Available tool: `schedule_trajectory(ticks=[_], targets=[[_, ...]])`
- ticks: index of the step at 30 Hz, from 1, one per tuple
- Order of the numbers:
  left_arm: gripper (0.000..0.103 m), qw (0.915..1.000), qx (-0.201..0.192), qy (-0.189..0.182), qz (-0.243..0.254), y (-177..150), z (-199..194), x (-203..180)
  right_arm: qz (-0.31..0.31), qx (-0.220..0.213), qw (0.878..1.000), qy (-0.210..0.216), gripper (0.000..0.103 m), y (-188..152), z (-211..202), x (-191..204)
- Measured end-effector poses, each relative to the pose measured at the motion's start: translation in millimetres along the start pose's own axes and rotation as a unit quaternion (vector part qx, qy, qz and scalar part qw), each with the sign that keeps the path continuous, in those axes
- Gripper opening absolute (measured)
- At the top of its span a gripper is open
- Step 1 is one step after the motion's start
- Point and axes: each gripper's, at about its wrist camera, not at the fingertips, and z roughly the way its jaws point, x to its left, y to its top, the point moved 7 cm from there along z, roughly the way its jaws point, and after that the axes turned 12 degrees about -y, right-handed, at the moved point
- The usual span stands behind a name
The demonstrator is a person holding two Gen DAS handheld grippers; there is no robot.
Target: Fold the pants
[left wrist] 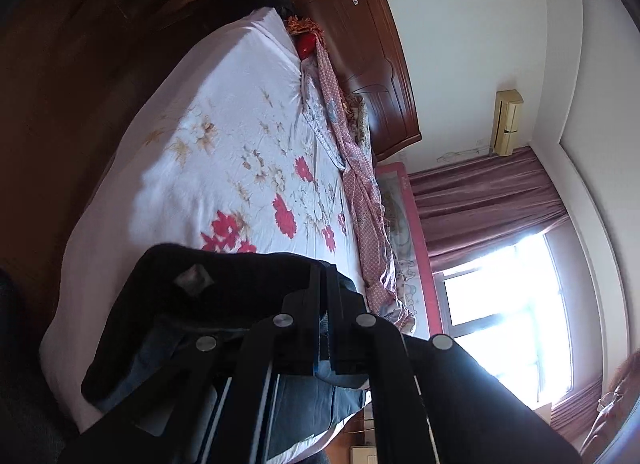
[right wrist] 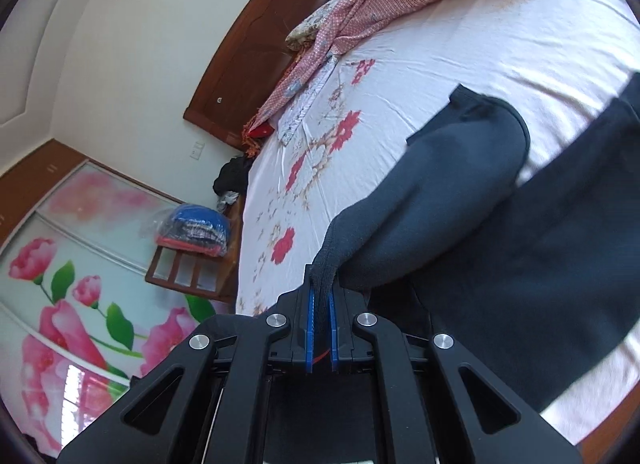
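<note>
Dark navy pants [right wrist: 500, 216] lie across a bed with a white floral sheet [right wrist: 440, 44]. My right gripper [right wrist: 322, 288] is shut on a bunched edge of the pants, pinched between its blue pads [right wrist: 310, 316], and the cloth trails away to the right. In the left wrist view the pants [left wrist: 208, 304] drape over and around my left gripper [left wrist: 324, 276], whose fingers are pressed together on the dark fabric. A small grey label [left wrist: 192, 278] shows on the cloth there.
A pink patterned quilt [left wrist: 360, 184] lies bunched along the bed's far side by the wooden headboard [left wrist: 360, 52]. A wooden side table [right wrist: 192, 268] carries bagged clothes [right wrist: 196, 230]. A flowered wardrobe [right wrist: 60, 284], curtains [left wrist: 480, 208] and a bright window [left wrist: 508, 292] surround the bed.
</note>
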Motion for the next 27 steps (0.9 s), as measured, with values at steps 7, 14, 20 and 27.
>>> schedule_trajectory(ticks=[7,14,20,27], targets=[[0.002,0.9985,0.011,0.039,-0.036,-81.3,-41.4,42.8,0.055,0.012,0.998,-0.03,0.005,-56.9,-21.7,-67.6],[0.002,0.9954,0.003,0.079,-0.055,-107.4,-61.2,84.5,0.043,0.02,0.998,-0.05,0.005,-71.5,-32.4,-79.5],[0.022,0.9706,0.014,0.23,-0.069,-99.6,-75.5,141.1,0.053,0.09,0.984,-0.145,0.059,-86.7,-18.5,-119.9],[0.058,0.9156,-0.071,0.375,0.126,-77.2,-95.1,61.1,-0.035,0.001,0.965,-0.262,0.065,-65.3,-69.5,-94.1]])
